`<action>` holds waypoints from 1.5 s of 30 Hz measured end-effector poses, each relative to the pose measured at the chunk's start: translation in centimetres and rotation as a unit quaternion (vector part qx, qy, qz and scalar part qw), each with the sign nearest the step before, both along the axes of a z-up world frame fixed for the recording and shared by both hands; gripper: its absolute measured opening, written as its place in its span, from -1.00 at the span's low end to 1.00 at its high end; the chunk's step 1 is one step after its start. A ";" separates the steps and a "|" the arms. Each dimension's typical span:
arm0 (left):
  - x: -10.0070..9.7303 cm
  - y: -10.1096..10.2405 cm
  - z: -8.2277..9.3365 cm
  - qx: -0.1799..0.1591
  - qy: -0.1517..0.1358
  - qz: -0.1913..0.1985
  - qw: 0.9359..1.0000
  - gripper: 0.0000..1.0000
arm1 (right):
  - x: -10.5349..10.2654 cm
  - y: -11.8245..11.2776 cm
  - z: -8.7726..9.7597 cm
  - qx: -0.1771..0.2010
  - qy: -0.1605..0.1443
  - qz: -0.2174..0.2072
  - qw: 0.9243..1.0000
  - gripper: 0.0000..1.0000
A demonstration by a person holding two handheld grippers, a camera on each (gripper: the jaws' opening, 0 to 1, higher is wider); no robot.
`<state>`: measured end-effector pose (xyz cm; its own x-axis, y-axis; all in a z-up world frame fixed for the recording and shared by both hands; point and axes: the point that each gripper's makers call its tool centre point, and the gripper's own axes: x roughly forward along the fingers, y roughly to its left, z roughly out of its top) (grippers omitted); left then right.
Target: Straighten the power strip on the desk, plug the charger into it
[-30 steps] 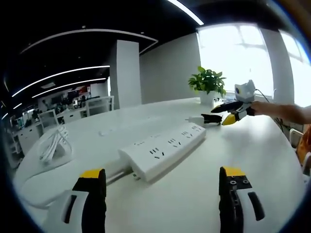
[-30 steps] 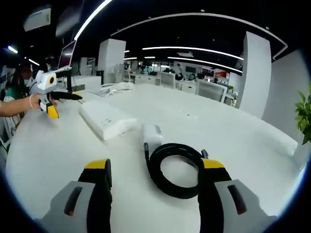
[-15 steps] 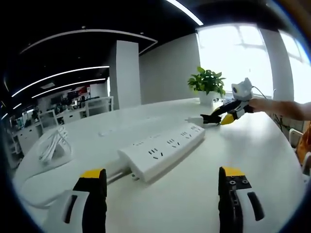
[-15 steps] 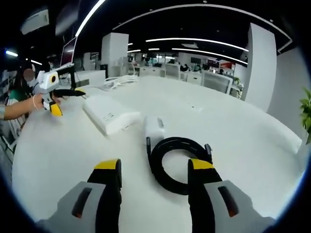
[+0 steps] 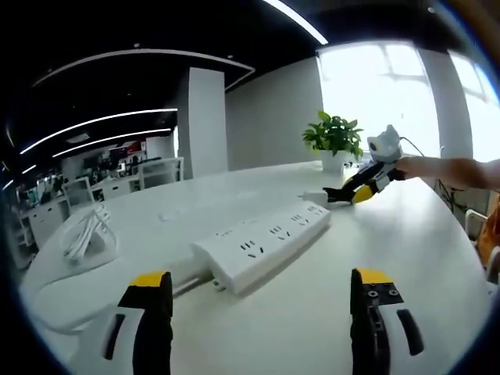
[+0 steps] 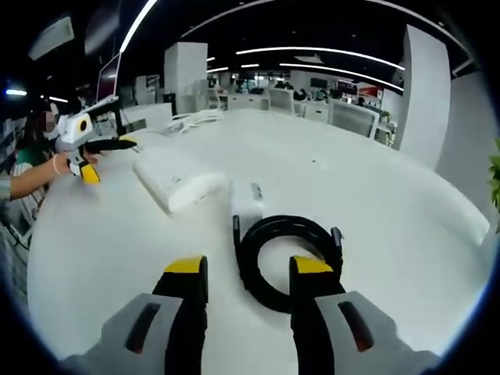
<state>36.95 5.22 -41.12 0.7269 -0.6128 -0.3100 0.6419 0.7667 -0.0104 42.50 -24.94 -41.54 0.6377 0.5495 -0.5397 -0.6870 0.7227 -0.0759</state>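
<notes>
Right tool (image 6: 244,273) apparently just short of charger (image 6: 248,203), straddling black cable (image 6: 285,254)

No legible text (distant signs too blurred).

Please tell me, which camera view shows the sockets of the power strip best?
The left gripper view. There the power strip shows its top face, and the rows of socket holes are plain to see. In the right gripper view the power strip appears from the other end, as a plain white block; its holes are too faint to make out.
</notes>
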 end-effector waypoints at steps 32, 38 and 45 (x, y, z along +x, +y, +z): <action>-0.1 0.7 0.0 -0.008 -0.008 -0.003 1.000 0.89 | -0.1 0.0 -1.4 -0.120 0.045 0.048 0.991 -0.69; -0.3 0.6 0.1 -0.010 -0.010 -0.006 1.000 0.89 | -0.5 0.5 -1.4 -0.133 0.046 0.069 0.988 -0.81; 0.1 0.7 0.8 -0.020 -0.016 -0.003 1.000 0.88 | -0.6 1.5 -0.9 -0.110 0.071 0.069 0.989 -0.84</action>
<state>37.02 5.90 -40.35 0.7325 -0.6287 -0.2610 0.6471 0.7622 -0.0197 41.89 -23.47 -42.46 0.4744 0.4854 -0.7344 -0.7931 0.5976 -0.1174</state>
